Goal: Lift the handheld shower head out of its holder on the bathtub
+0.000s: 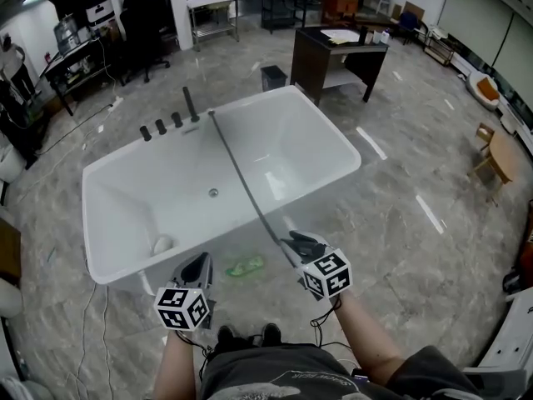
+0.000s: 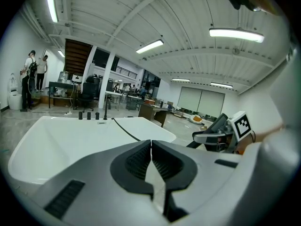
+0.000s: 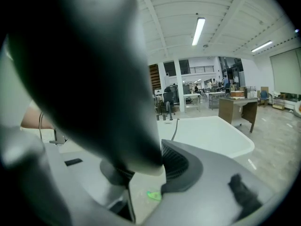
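Observation:
The white bathtub [image 1: 108,163] stands ahead of me, with black tap knobs [image 1: 160,127] and a tall black spout [image 1: 191,104] on its far rim. A dark hose [image 1: 246,182] runs from that rim across the tub to my right gripper [image 1: 298,242], held out over the near rim. That gripper is shut on the dark shower head [image 3: 94,79], which fills the left of the right gripper view and hides one jaw. My left gripper [image 1: 198,261] hangs beside it, shut and empty, its jaws meeting [image 2: 151,142]. The left gripper view shows the right gripper [image 2: 207,136] and the hose [image 2: 124,127].
A green object [image 1: 245,267] lies on the marble floor by the tub's near side. A white lump [image 1: 161,243] sits in the tub's near left corner. Beyond the tub stand a dark desk [image 1: 337,57] and a small black bin [image 1: 273,77]. Two people [image 2: 33,79] stand far left.

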`<control>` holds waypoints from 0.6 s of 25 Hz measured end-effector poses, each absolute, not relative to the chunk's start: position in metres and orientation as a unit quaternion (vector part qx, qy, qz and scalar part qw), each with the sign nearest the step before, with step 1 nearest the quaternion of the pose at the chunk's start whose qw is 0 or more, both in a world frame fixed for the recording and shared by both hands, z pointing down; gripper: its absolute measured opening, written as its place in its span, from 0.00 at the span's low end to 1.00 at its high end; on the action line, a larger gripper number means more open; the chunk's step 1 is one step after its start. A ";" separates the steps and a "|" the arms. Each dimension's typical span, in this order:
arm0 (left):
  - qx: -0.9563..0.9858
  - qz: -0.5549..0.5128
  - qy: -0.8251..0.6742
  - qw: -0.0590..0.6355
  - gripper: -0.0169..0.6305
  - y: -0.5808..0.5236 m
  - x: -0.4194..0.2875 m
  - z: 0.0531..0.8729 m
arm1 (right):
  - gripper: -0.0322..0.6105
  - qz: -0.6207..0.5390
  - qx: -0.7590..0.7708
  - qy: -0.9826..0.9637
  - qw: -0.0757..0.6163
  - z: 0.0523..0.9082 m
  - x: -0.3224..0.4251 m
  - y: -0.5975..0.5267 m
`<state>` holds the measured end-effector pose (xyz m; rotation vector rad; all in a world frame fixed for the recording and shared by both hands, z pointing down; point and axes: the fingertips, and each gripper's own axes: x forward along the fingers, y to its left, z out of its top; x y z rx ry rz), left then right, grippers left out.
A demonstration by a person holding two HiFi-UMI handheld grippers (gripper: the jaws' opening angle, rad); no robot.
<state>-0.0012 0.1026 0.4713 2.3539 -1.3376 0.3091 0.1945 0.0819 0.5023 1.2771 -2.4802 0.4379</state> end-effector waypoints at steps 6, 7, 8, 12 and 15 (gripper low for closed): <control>0.853 0.108 -0.464 0.212 0.05 0.127 -0.003 0.473 | 0.25 0.182 0.454 -0.858 0.159 0.512 0.194 0.113; 0.854 0.109 -0.462 0.214 0.05 0.133 -0.006 0.475 | 0.25 0.184 0.452 -0.857 0.163 0.515 0.190 0.119; 0.854 0.109 -0.460 0.217 0.05 0.138 -0.009 0.476 | 0.25 0.186 0.451 -0.857 0.166 0.517 0.185 0.125; 0.861 0.111 -0.446 0.218 0.05 0.158 -0.022 0.477 | 0.25 0.190 0.448 -0.857 0.168 0.518 0.157 0.145; 0.863 0.110 -0.444 0.216 0.05 0.169 -0.036 0.474 | 0.25 0.181 0.450 -0.858 0.171 0.514 0.139 0.152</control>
